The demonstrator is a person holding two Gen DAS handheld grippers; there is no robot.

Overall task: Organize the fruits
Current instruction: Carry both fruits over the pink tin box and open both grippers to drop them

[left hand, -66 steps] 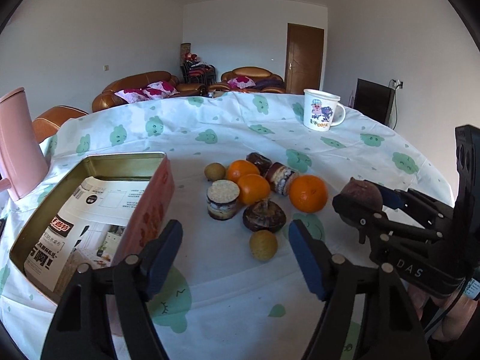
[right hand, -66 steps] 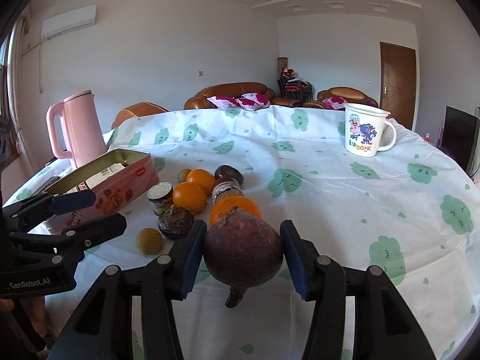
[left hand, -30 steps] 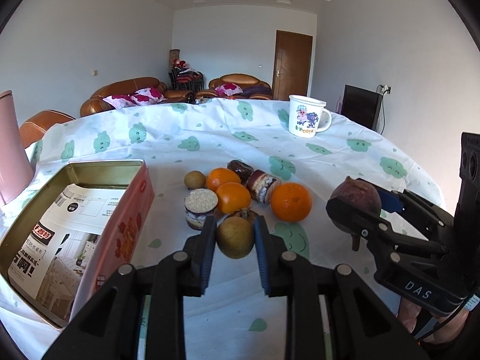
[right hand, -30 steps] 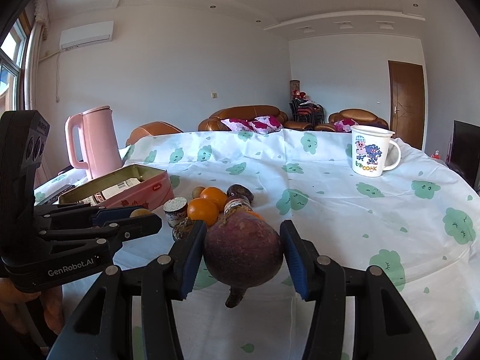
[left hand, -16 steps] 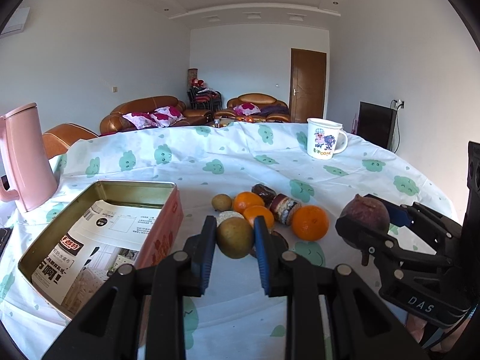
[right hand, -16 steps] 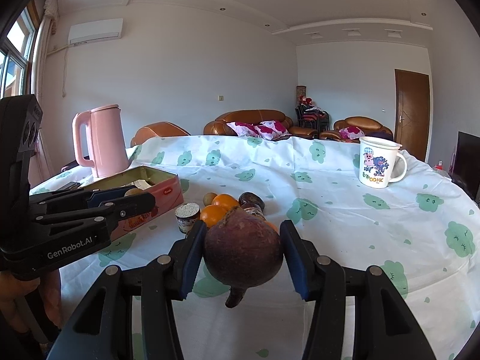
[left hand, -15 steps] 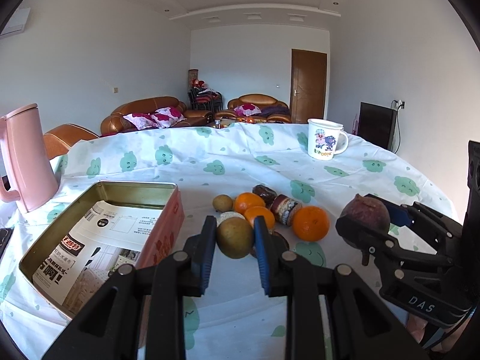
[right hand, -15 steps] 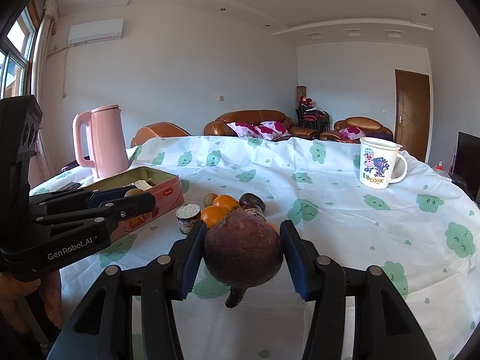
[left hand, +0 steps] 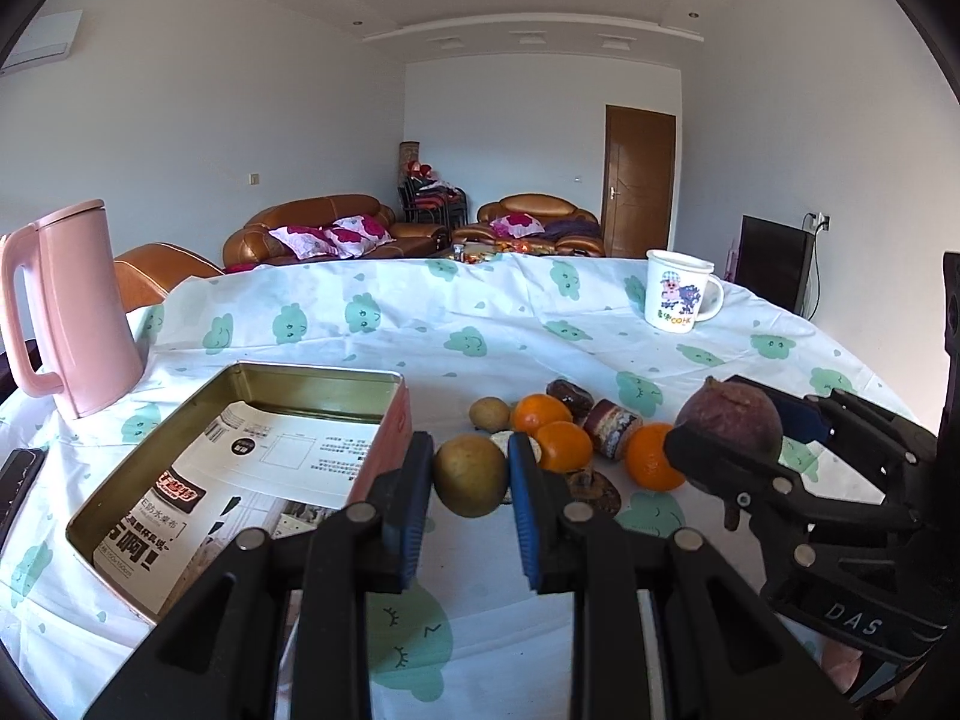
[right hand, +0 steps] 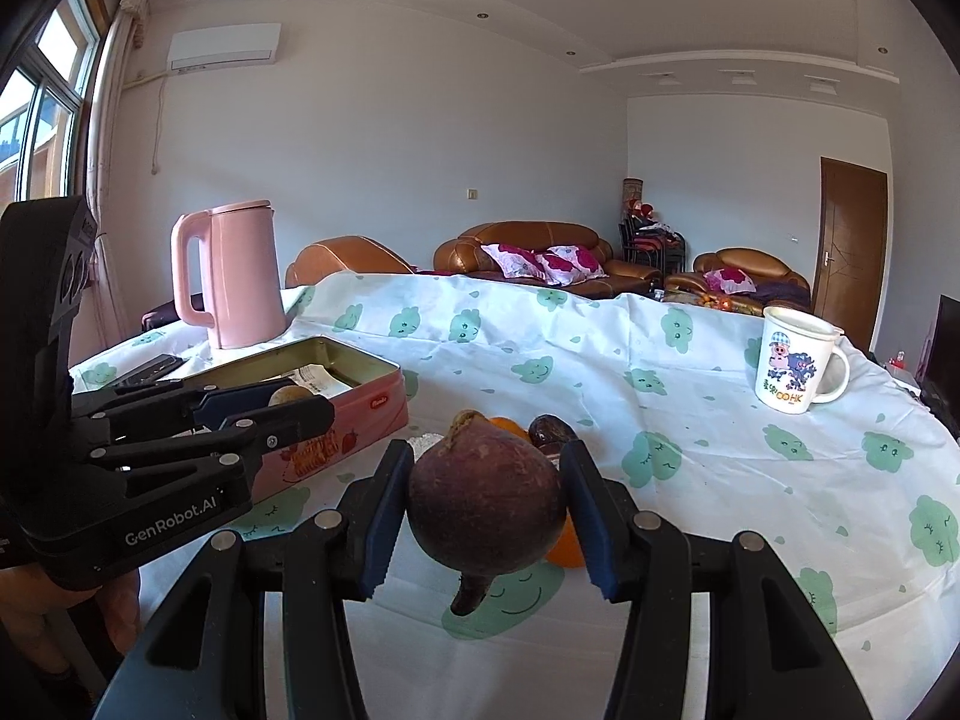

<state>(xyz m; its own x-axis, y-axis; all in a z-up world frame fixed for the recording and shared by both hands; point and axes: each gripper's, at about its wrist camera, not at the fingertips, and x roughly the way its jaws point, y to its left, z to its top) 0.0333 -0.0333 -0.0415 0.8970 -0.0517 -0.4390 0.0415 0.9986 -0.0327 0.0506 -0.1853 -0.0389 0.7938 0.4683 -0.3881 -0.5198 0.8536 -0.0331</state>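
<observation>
My left gripper (left hand: pixel 471 480) is shut on a small brown-green round fruit (left hand: pixel 471 476) and holds it above the table, beside the right wall of the open pink tin (left hand: pixel 384 420). My right gripper (right hand: pixel 486 501) is shut on a dark purple fruit (right hand: pixel 486 507) with a stem, held above the cloth. It also shows in the left wrist view (left hand: pixel 729 429). On the table lie three oranges (left hand: pixel 564 446), a small brown fruit (left hand: pixel 489 413) and several dark wrapped snacks (left hand: pixel 612 426).
A pink kettle (left hand: pixel 72 312) stands left of the tin. A white cartoon mug (left hand: pixel 678 290) stands at the far right. A dark phone (left hand: pixel 18 480) lies at the left edge. Sofas stand beyond the round table (left hand: pixel 420 312).
My left gripper closed on the small brown-green fruit and lifted it off the table, shifting left toward the tin. My right gripper rose with the purple fruit.
</observation>
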